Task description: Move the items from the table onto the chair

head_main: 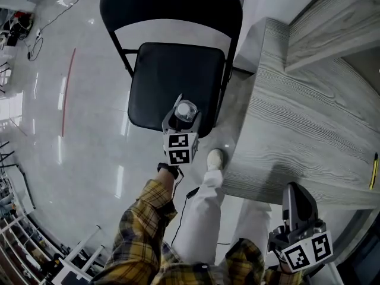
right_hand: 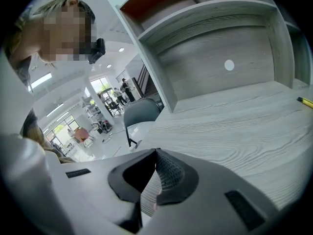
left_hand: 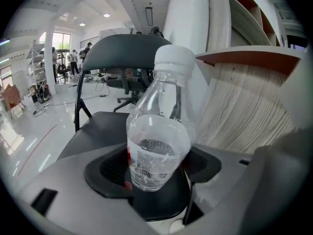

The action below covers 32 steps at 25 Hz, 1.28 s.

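A clear plastic bottle (left_hand: 159,131) with a white cap (head_main: 186,108) stands upright between the jaws of my left gripper (head_main: 183,119), whose dark pads press on its lower sides. That gripper (left_hand: 156,173) hovers over the front edge of the black folding chair's seat (head_main: 169,79). Low at the right, my right gripper (head_main: 295,190) is shut with nothing in it, at the near edge of the grey wood-grain table (head_main: 309,129). In the right gripper view its jaws (right_hand: 155,153) meet above the tabletop (right_hand: 234,131).
A thin yellow object (head_main: 373,171) lies at the table's right edge, also showing in the right gripper view (right_hand: 304,102). Grey shelving (right_hand: 220,43) rises behind the table. The person's white shoe (head_main: 215,158) stands on the glossy floor (head_main: 77,129) between chair and table.
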Tool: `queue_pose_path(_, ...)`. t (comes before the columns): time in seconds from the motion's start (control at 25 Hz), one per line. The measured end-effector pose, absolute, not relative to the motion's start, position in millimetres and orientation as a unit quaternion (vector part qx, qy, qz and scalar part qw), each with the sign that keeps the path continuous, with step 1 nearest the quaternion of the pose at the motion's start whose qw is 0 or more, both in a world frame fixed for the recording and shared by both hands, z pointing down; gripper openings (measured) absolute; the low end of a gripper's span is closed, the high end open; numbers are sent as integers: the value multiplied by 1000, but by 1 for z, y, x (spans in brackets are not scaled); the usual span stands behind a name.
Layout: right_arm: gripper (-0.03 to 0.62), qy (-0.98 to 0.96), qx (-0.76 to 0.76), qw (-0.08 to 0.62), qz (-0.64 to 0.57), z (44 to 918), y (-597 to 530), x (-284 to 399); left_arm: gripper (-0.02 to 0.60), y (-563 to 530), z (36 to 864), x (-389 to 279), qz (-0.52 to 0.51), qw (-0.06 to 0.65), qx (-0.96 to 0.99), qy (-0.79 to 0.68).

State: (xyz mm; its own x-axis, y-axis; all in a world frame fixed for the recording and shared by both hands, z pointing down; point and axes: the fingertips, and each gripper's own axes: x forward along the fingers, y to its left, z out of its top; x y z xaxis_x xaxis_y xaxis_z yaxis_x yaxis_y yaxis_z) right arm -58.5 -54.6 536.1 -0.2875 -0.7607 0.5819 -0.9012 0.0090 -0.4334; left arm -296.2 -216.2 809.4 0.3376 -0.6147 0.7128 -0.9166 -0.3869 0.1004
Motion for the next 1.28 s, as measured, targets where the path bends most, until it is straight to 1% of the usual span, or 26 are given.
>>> queue_pose_path(0.28,17,-706,592,77,380,526,-51,-58,331,-204,812,-303,304,280,759,-503)
queue_pose_path(0.52,17,-705,592,75,383,524,-38,-60,342,-197,805,-307,313,273,756,-505)
queue_pose_path(0.68,17,-708,592,76,378,516,-31,-60,342,-183,797,-321,312,290,738,-524)
queue_pose_path(0.8,17,-709,594,72,372,503,-23,-56,341,-167,777,-336,303,297,727,-540)
queue_pose_path(0.92,17,-711,601,67,358,486,-18,-41,337,-161,737,-336,280,292,735,-545)
queue_pose_path(0.96,17,-712,603,65,353,479,-16,-34,330,-159,717,-332,273,284,740,-545)
queue_pose_path(1.0,17,-713,604,64,349,470,-14,-28,298,-157,692,-327,265,274,747,-545)
queue_pose_path(1.08,17,-717,606,65,339,448,-4,-12,198,-152,632,-311,238,249,764,-545)
queue_pose_path(1.12,17,-719,607,66,333,437,1,-3,162,-149,600,-298,221,238,775,-542)
queue_pose_path(1.24,17,-723,617,65,305,408,16,32,109,-147,511,-244,167,203,810,-523)
queue_pose_path(1.28,17,-721,623,63,296,398,23,46,80,-145,483,-221,153,192,825,-510)
